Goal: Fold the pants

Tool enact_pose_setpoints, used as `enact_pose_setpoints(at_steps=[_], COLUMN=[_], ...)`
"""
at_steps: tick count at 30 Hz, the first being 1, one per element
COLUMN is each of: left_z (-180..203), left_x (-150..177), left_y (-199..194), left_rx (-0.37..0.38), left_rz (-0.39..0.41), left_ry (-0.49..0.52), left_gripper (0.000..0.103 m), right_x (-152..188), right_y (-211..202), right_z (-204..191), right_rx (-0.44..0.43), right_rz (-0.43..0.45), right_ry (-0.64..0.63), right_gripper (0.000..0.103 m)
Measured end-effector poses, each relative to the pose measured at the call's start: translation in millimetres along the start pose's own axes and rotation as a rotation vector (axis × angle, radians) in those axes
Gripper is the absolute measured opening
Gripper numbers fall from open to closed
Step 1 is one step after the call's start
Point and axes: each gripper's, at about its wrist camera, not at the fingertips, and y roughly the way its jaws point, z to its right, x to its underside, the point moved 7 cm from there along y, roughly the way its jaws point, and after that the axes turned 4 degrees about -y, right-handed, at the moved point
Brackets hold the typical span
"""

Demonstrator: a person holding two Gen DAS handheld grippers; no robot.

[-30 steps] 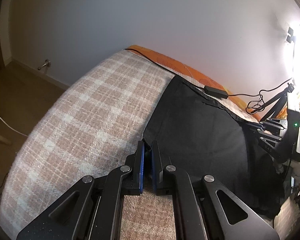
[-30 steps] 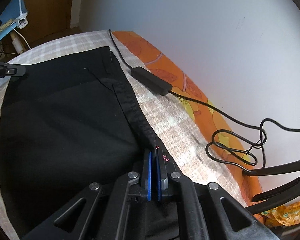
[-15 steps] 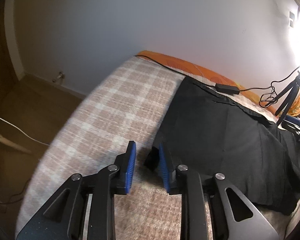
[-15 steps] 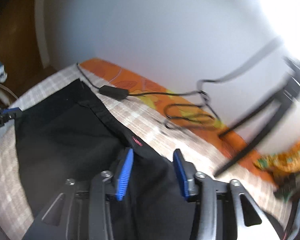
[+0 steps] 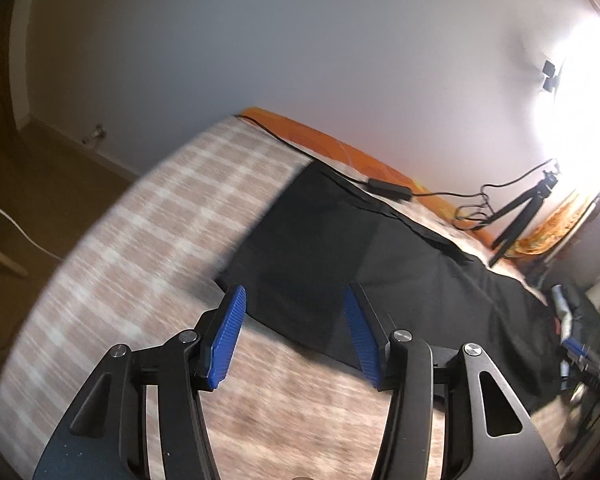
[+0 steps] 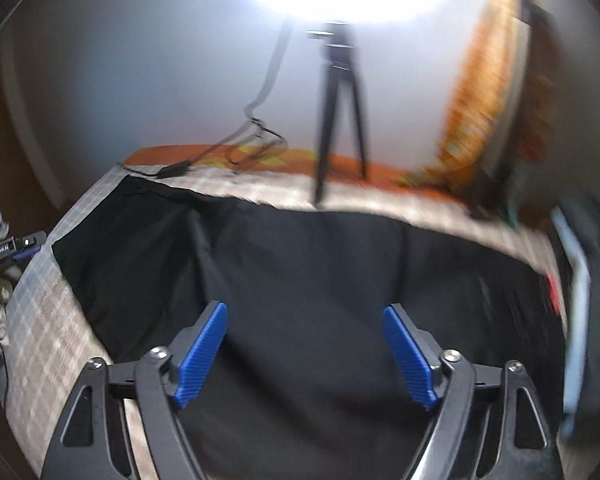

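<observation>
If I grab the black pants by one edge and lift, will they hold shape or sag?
The black pants will likely sag: they lie limp and flat on the plaid blanket, with soft creases. Probably light. A single-edge grab may undo the fold, so use both tongs.

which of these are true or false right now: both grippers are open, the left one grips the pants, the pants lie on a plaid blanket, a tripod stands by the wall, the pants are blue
1. Both grippers are open. True: the left gripper and the right gripper both have their fingers spread.
2. The left gripper grips the pants. False: nothing is between its fingers.
3. The pants lie on a plaid blanket. True.
4. A tripod stands by the wall. True.
5. The pants are blue. False: they are black; only the finger pads are blue.
</observation>
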Motion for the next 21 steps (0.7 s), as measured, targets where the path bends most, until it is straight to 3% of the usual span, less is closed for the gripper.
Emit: enact_pose_setpoints(at_steps=[5, 11, 18, 21], left_z=[15, 43, 62, 61], left_x=[16, 25, 31, 32], left_y=[1, 8, 36, 45], left_rx=[0.061, 0.094, 0.088, 0.079], left_rz=[-0.04, -0.055, -0.114, -0.133], left_ry=[-0.031, 0.018, 0.058, 0.055], left_gripper=[0.05, 0.05, 0.05, 0.05], right_x=[56, 112, 153, 152], right_y=[-34, -53, -36, -36], right_z=[41, 106, 164, 176], right_rx=[0.022, 0.014, -0.018, -0.036], right_rz=[-0.02, -0.043, -0.069, -0.009], right_ry=[0.185, 0.479, 0.778, 0.837], right_gripper=[0.085, 0.085, 0.083, 0.081])
